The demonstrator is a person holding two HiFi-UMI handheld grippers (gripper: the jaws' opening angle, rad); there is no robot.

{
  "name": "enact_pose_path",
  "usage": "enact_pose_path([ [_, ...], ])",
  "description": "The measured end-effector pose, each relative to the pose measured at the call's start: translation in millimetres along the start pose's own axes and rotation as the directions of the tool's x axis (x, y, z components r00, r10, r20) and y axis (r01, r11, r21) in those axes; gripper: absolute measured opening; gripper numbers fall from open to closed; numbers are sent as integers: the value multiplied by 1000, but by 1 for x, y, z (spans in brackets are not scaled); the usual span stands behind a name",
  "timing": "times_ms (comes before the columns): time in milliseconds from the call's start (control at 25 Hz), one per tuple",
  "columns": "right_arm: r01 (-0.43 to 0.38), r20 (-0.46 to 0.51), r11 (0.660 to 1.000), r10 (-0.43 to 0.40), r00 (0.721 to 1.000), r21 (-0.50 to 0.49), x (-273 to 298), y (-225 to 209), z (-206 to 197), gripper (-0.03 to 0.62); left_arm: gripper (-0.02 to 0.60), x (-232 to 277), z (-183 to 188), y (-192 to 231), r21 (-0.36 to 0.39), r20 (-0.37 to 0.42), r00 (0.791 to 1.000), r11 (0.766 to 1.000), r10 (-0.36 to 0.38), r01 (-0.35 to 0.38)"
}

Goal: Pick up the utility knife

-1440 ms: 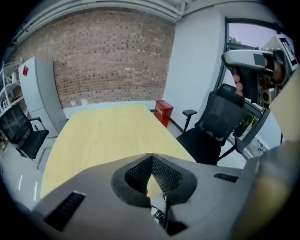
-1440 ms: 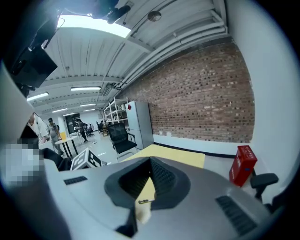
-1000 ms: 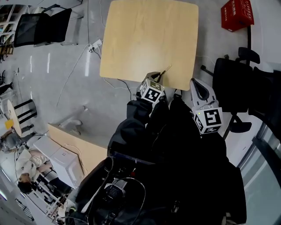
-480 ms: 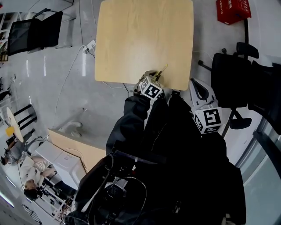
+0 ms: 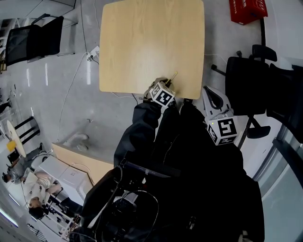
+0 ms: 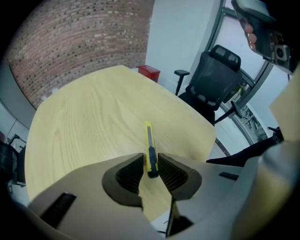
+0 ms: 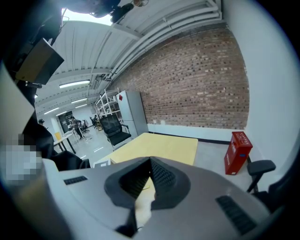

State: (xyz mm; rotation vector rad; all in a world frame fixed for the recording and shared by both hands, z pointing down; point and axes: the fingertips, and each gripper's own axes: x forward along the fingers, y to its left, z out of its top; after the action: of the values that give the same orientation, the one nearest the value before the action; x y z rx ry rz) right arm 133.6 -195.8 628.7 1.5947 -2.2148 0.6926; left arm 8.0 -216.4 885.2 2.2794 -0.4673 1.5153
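The utility knife [image 6: 149, 145] is yellow with a dark slider. It lies along the light wooden table [image 5: 142, 42] near its front edge and points away from me. My left gripper [image 6: 151, 158] is shut on its near end, with both ribbed pads against the knife's sides. From the head camera the knife [image 5: 173, 75] sticks out past the left gripper [image 5: 166, 82]. My right gripper [image 5: 209, 90] hangs off the table's front right corner, over the floor. In the right gripper view its jaws [image 7: 150, 161] are shut with nothing between them.
A black office chair [image 5: 248, 80] stands to the right of the table, and a red crate [image 5: 247, 10] lies on the floor at the far right. A cable and power strip [image 5: 92, 53] lie on the floor to the left. More chairs [image 5: 33, 40] stand at far left.
The head view has drifted, so the table sits a little higher and further left in the picture. The left gripper stays at the knife's end. The right gripper has edged slightly left.
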Motion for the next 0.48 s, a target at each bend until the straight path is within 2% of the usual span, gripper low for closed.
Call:
enact_pose_path([
  [480,5,6,1000,-5,1000,-4,-7,3,-3,4,69,-6,-2,1,-10,13,1000,1000,17,-17],
])
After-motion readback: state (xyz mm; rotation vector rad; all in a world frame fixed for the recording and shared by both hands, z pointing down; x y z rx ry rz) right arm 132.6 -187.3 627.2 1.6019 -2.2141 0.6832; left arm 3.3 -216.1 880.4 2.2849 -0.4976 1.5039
